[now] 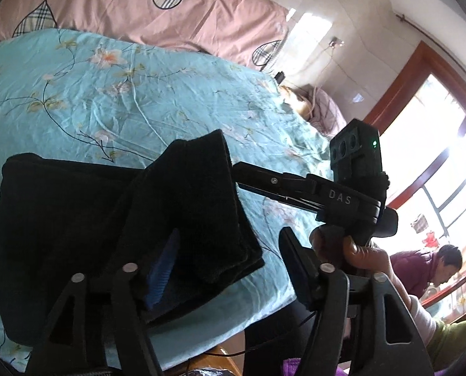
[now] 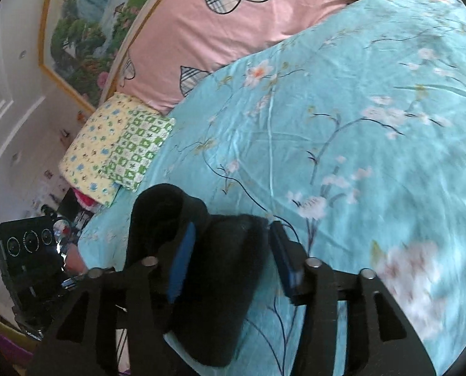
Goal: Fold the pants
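The black pants (image 1: 113,225) lie folded in a thick bundle on the light blue flowered bed cover (image 1: 107,94), close to the near edge of the bed. One folded part lies on top of the rest and points toward the far side of the bed.

The left gripper (image 1: 229,269) is low over the pants with its two fingers wide apart. The left finger with the blue pad (image 1: 164,269) is over the black cloth, and the other finger (image 1: 295,266) is beside the pants, over the bed cover. The pads do not press on the cloth.

The right gripper (image 2: 233,260) is also near the pants, at the side of the bundle. In the right wrist view the pants (image 2: 214,282) fill the space between its fingers, but the fingers stand apart; whether the blue pad (image 2: 181,266) touches the cloth I cannot tell, and the other pad (image 2: 284,263) is clear of it. In the left wrist view this gripper (image 1: 242,172) reaches to the pants from the right, and a hand (image 1: 352,250) holds it.

Beyond the pants, at the far side of the bed cover, lies a pink pillow (image 1: 176,12) with checked hearts. A small yellow and green folded cloth (image 2: 117,150) lies left of the bed cover. A person (image 1: 433,266) sits by the window.
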`<state>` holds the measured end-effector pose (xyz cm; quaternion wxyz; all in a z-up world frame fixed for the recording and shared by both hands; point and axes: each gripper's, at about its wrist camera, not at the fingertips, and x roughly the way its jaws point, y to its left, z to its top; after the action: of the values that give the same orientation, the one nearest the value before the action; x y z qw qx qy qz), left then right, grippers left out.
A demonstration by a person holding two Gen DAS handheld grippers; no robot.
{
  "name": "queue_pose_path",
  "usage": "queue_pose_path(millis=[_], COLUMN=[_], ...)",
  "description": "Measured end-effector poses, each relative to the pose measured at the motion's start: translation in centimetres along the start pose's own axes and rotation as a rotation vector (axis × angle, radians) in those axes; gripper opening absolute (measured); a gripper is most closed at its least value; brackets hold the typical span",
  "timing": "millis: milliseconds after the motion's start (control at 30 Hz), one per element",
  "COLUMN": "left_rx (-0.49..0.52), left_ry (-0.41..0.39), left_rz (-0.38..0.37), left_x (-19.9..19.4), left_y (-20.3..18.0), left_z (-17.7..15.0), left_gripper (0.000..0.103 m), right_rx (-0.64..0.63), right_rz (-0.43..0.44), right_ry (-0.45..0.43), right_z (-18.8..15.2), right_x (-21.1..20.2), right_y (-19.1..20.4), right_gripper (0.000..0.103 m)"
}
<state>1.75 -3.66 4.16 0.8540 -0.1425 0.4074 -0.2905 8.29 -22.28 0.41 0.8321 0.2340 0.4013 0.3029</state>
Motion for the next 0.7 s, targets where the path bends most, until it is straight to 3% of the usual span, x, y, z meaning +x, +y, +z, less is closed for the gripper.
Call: queue_pose_path(millis=[67,167,433,700], left_rx=[-0.005,-0.010,-0.085,-0.173], left_ry=[-0.006,-0.020,-0.076,-0.137], left_rz=[-0.026,-0.027,0.039,0.081], left_x=[-0.8,-1.8,-4.7,-7.4], left_y=[0.1,0.3,3.3,6.7], left_z=[0.0,-0.1,0.3,0.6], left_gripper=[0.068,0.070,0.070,0.071], right_rx=[0.012,0.032,-0.026,-0.086], right_rz=[-0.015,-0.008,-0.060,-0.116], right_ry=[-0.019,-0.044,-0.036,-0.021], right_z=[-0.2,-0.6,-1.1,-2.0], right_x=[-0.7,-1.6,-1.8,-0.9], right_y=[0.2,0.7,4.2,7.1], right_gripper=[0.071,0.081,0.089,0.090])
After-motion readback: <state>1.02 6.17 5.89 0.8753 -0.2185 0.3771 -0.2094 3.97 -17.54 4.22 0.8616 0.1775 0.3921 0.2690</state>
